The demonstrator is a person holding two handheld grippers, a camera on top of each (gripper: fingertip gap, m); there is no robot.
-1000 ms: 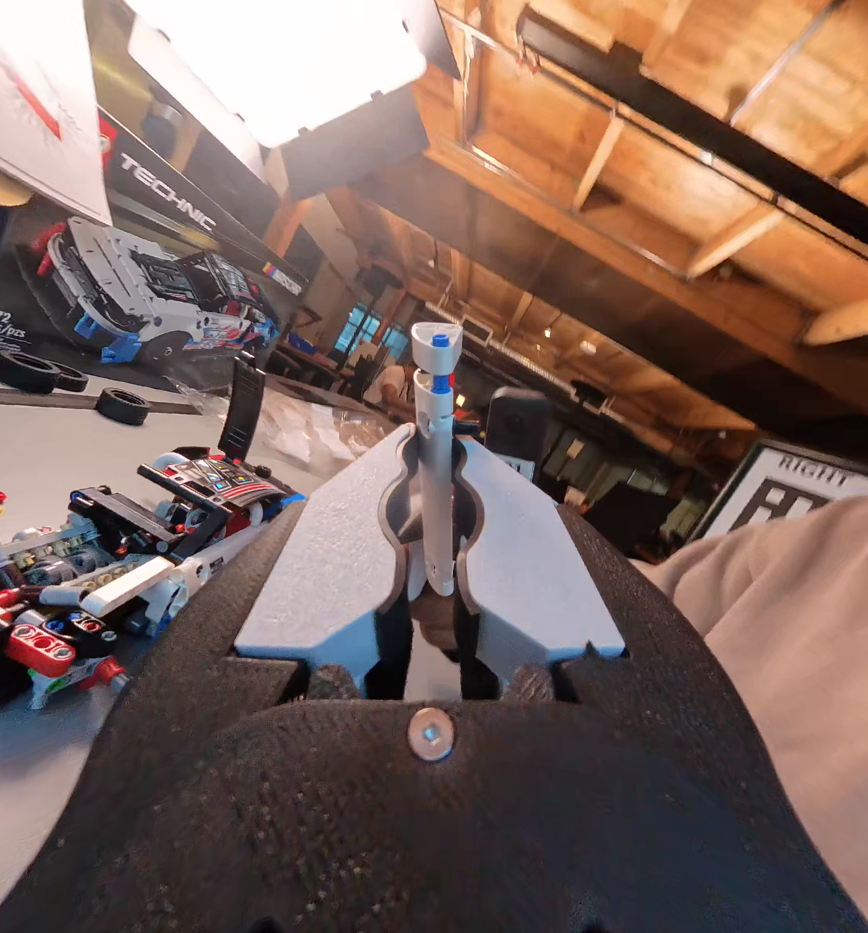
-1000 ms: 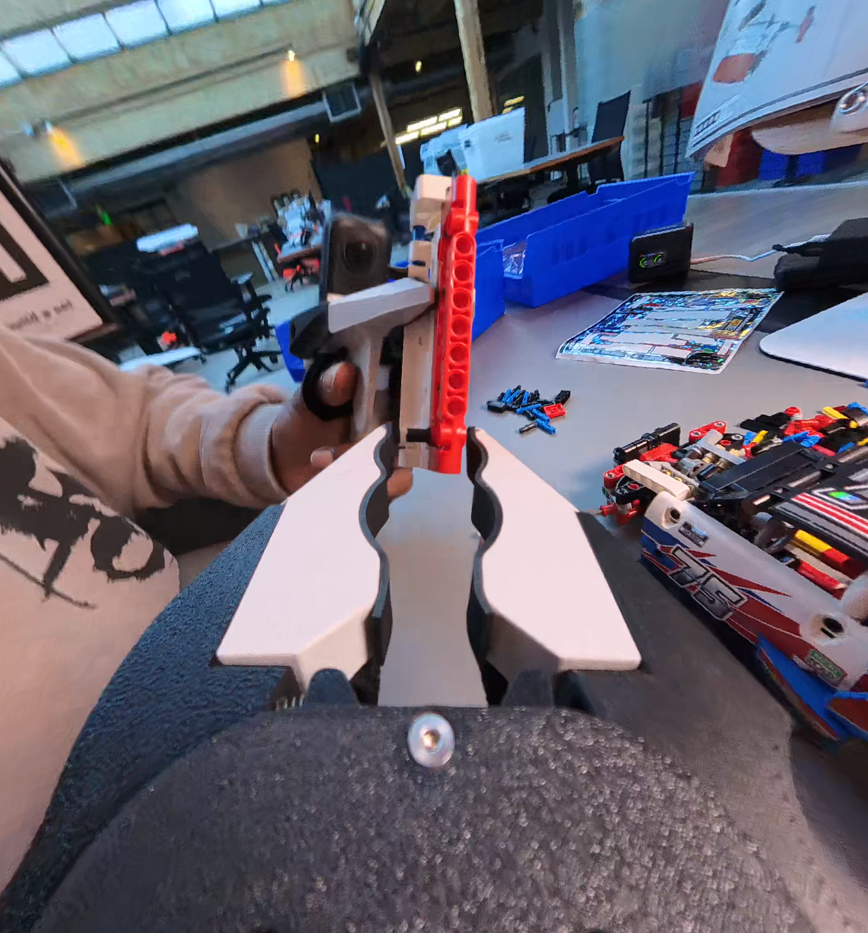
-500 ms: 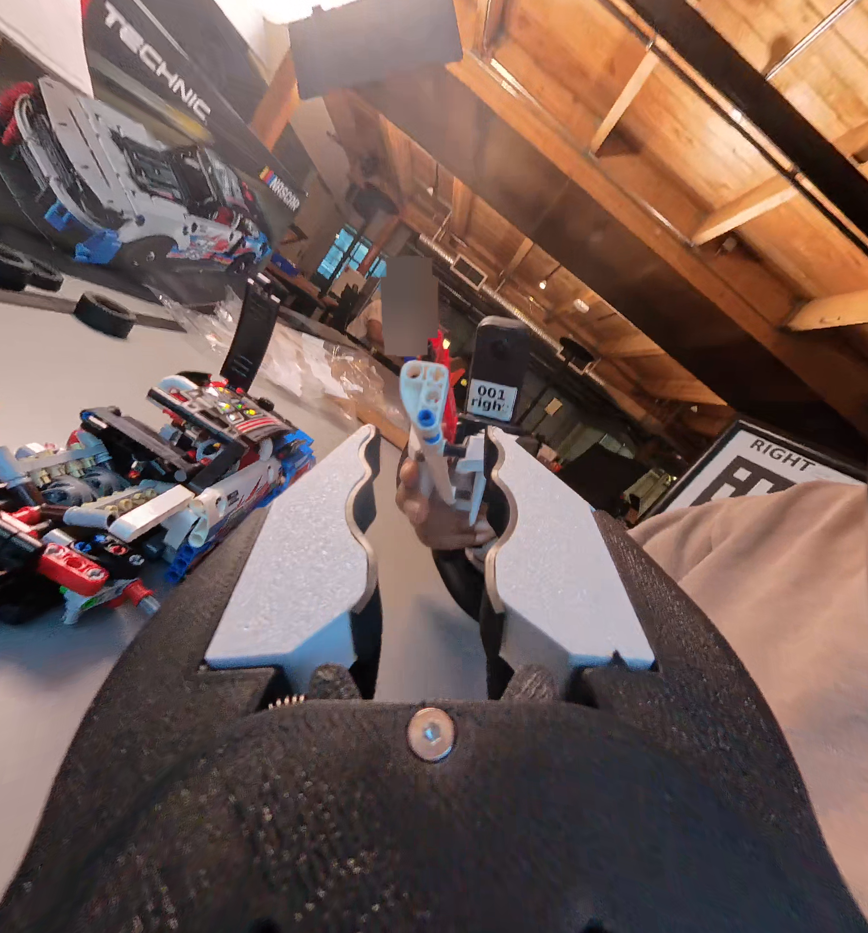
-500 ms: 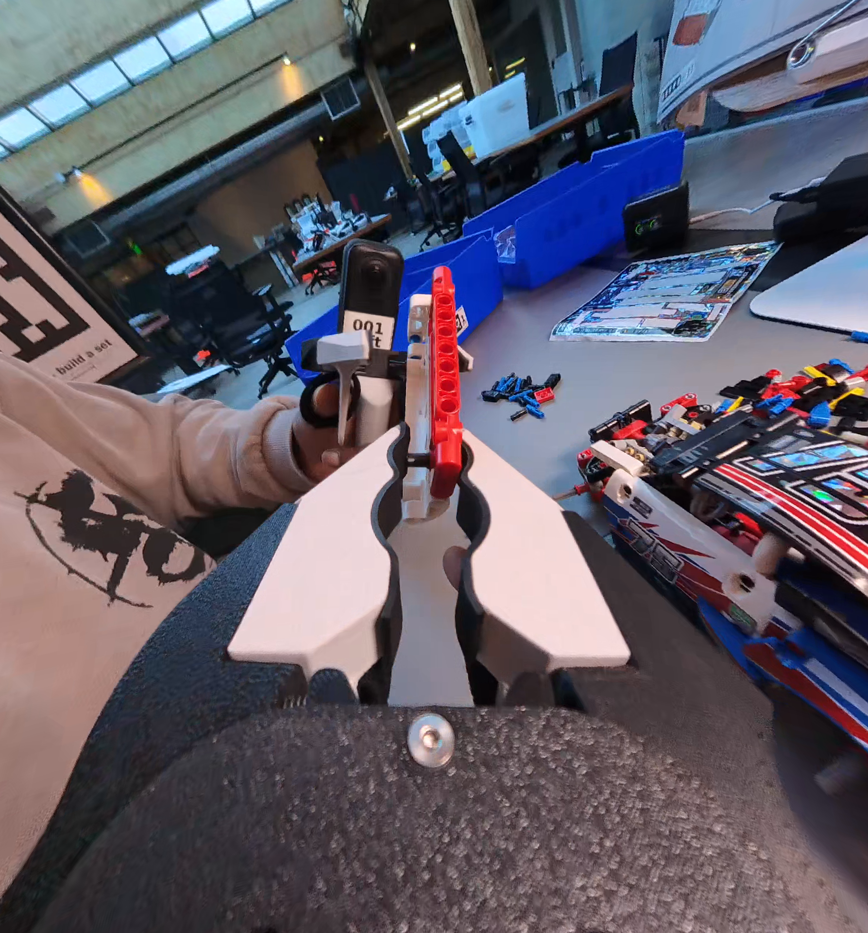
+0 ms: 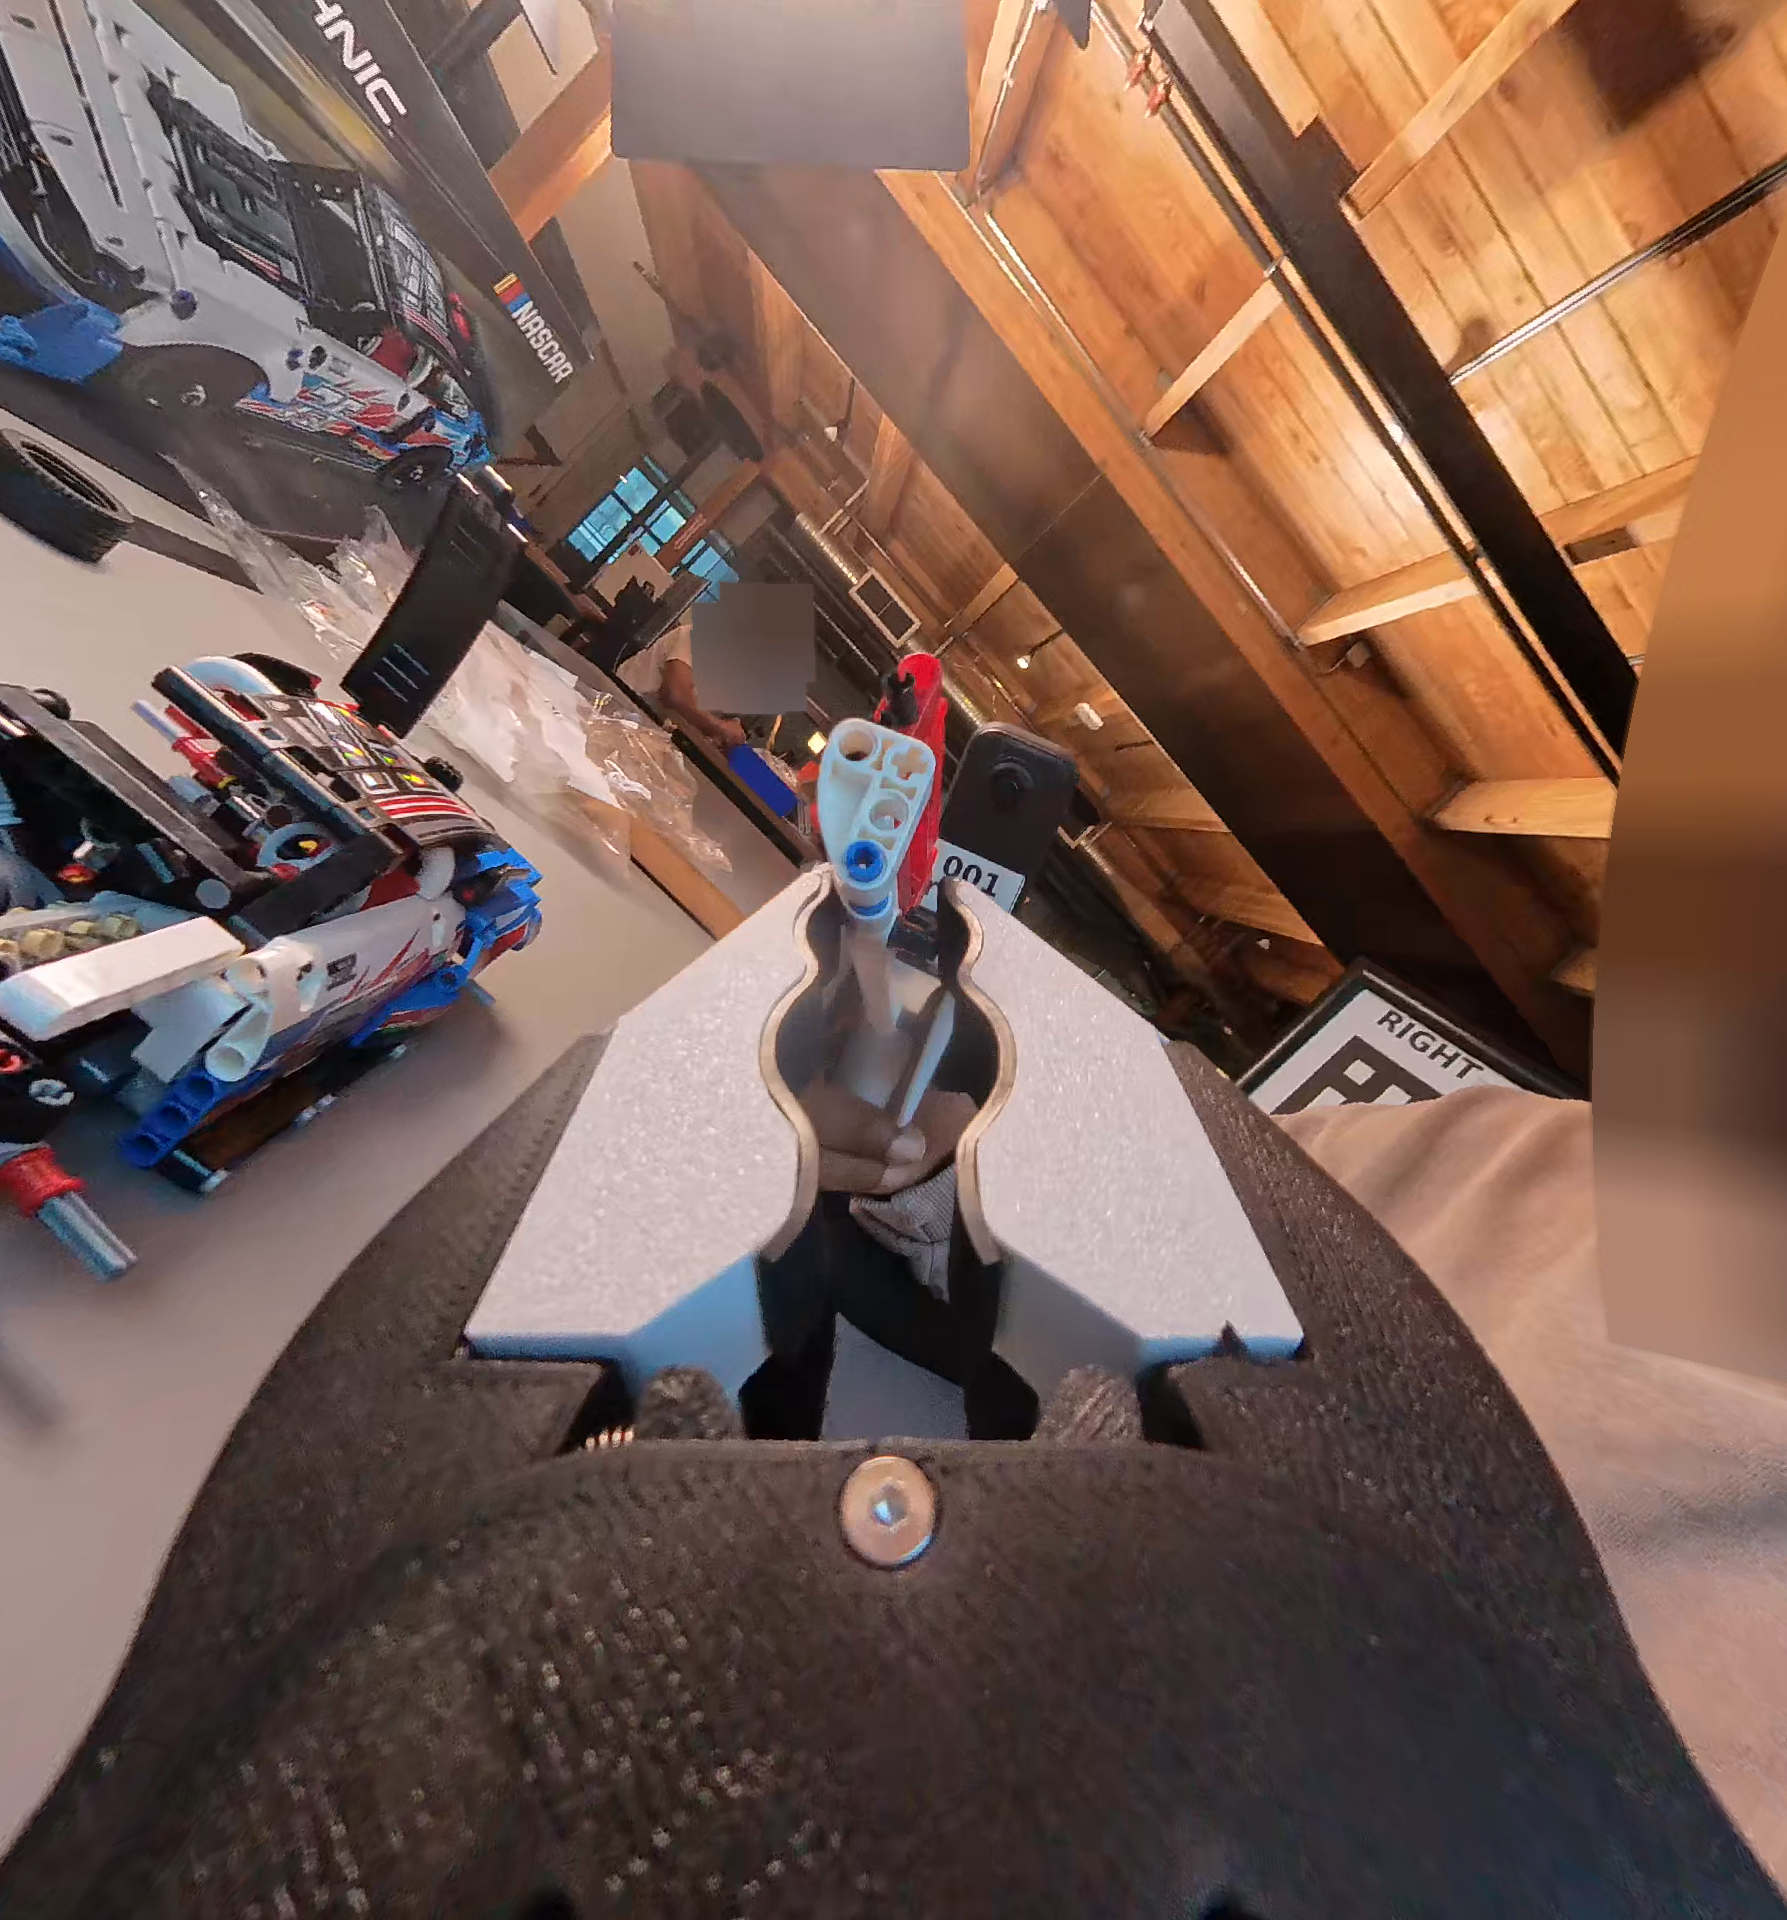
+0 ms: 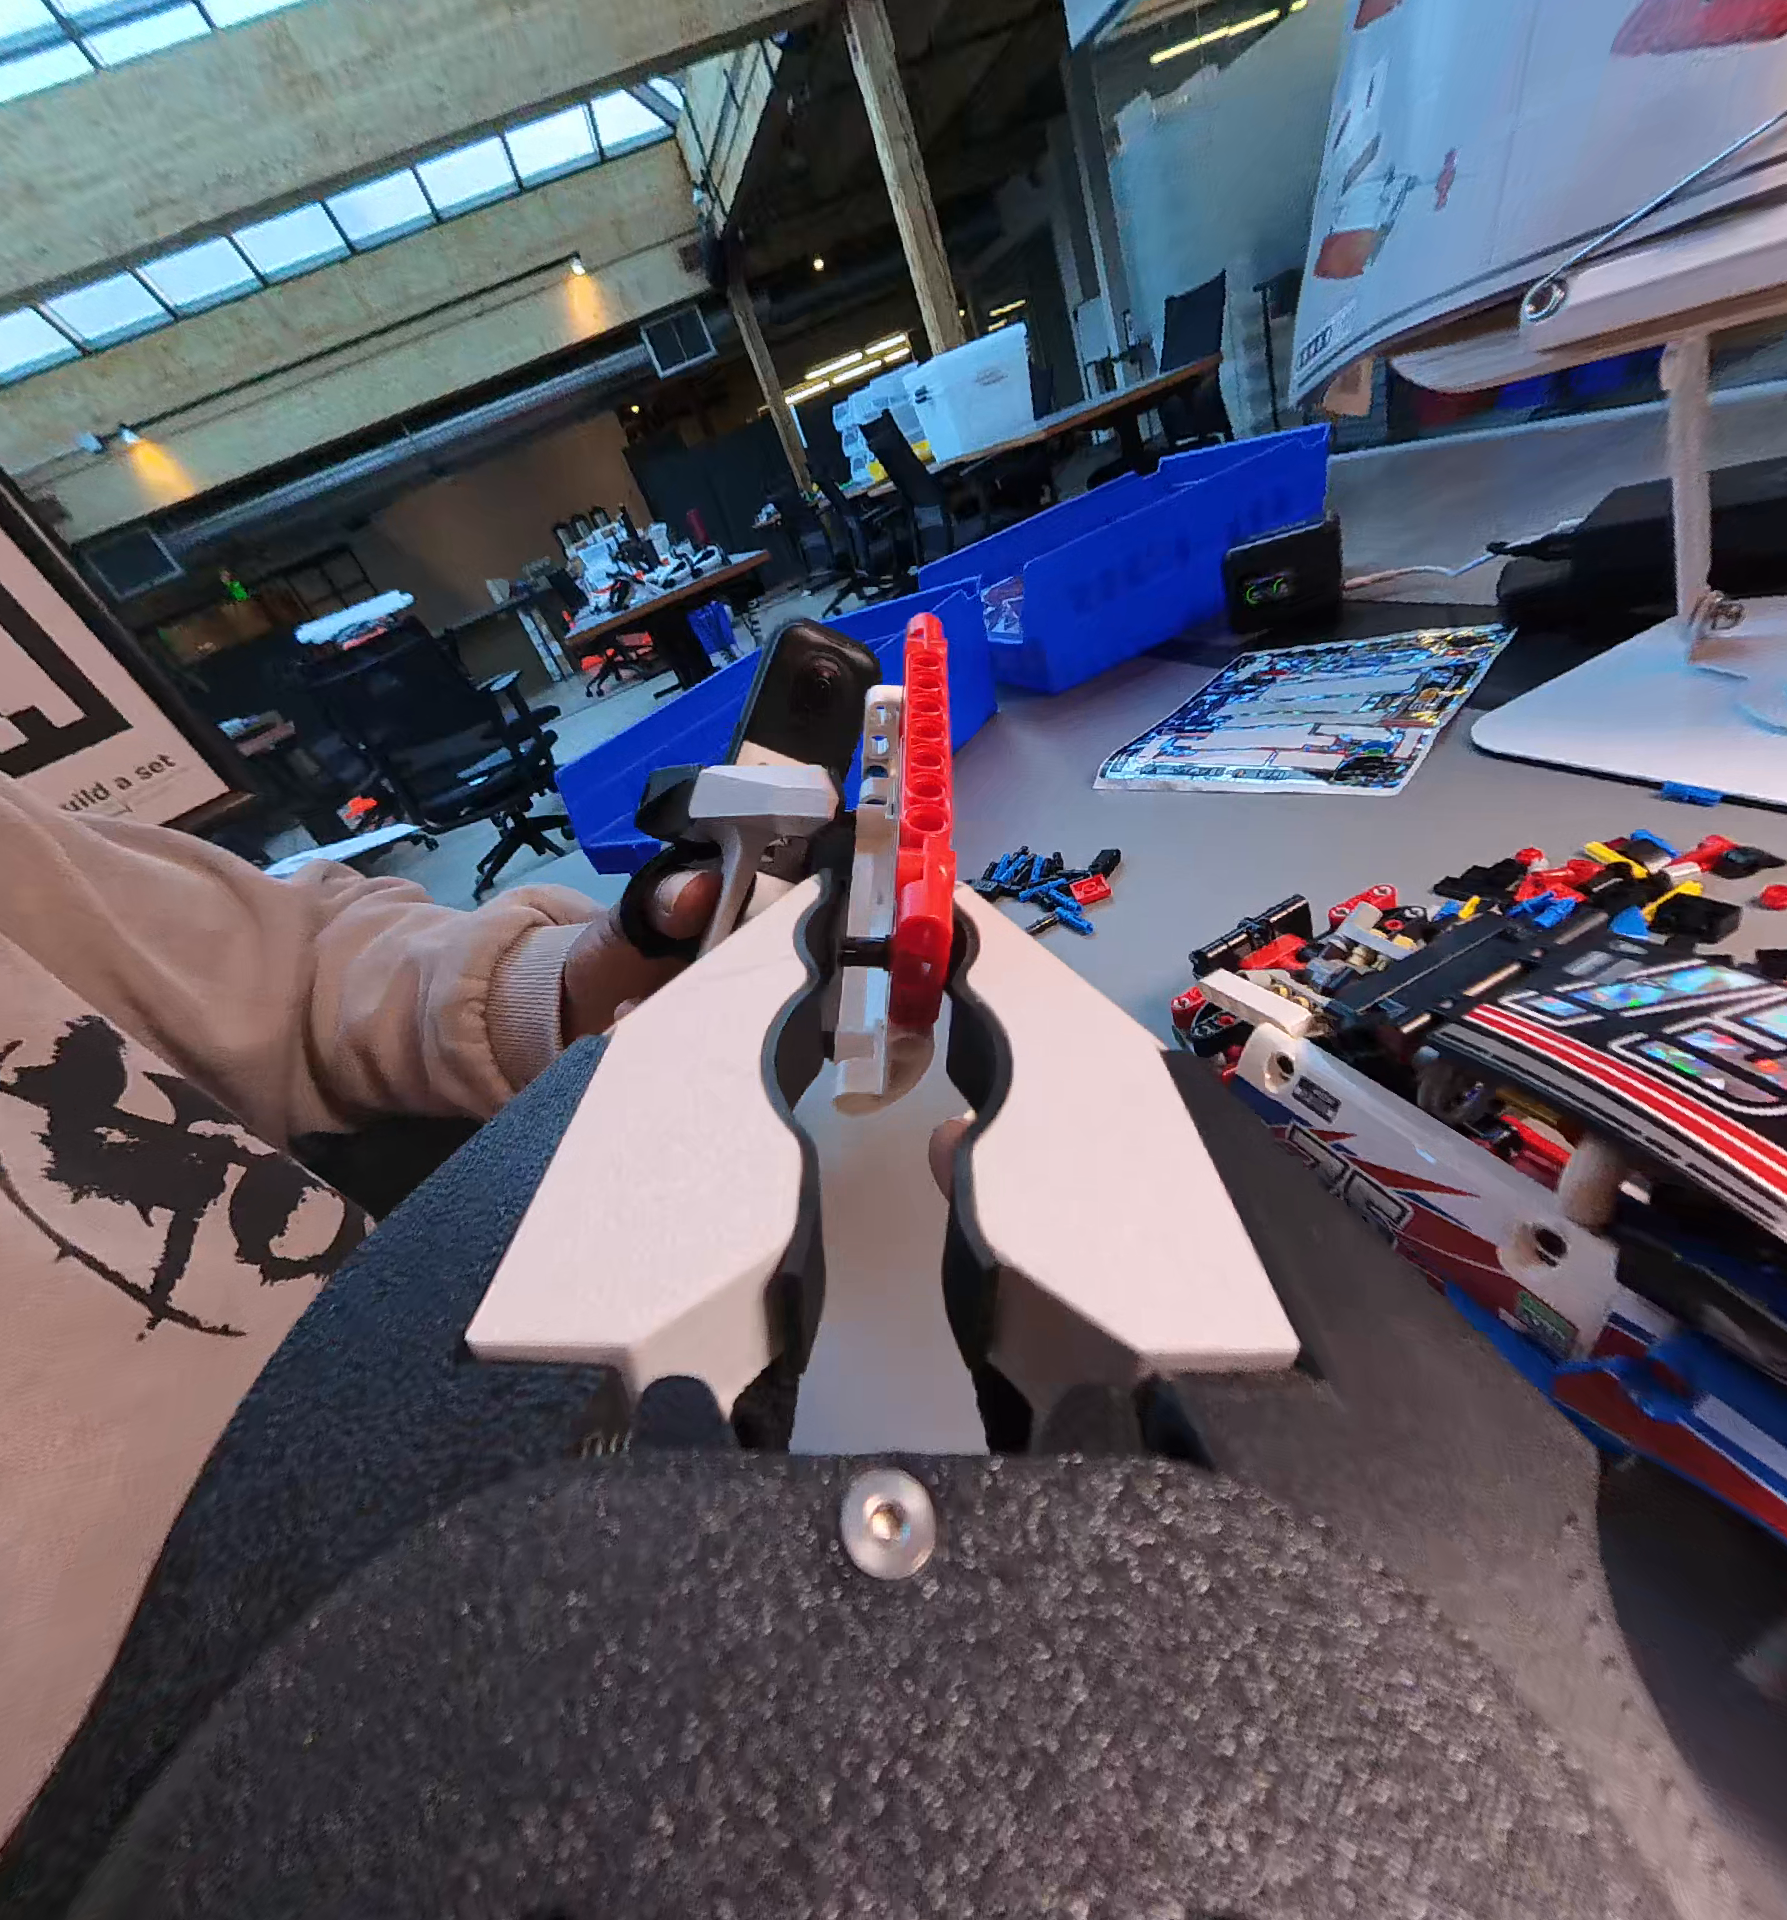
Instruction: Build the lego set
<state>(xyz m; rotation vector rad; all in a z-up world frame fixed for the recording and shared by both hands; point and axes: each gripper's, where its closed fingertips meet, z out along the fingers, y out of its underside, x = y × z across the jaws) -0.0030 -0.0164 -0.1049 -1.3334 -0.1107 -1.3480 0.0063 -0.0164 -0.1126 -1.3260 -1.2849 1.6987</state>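
Since a second ago the two grippers have closed in, the left gripper [image 5: 887, 914] pinching the white beam [image 5: 873, 790], the right gripper [image 6: 887, 935] clamping the red-and-white beam assembly [image 6: 915, 821].

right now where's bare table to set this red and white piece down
Bare grey table lies between the loose small pins, the sticker sheet and the car model. Crowded beyond the car, among scattered parts.
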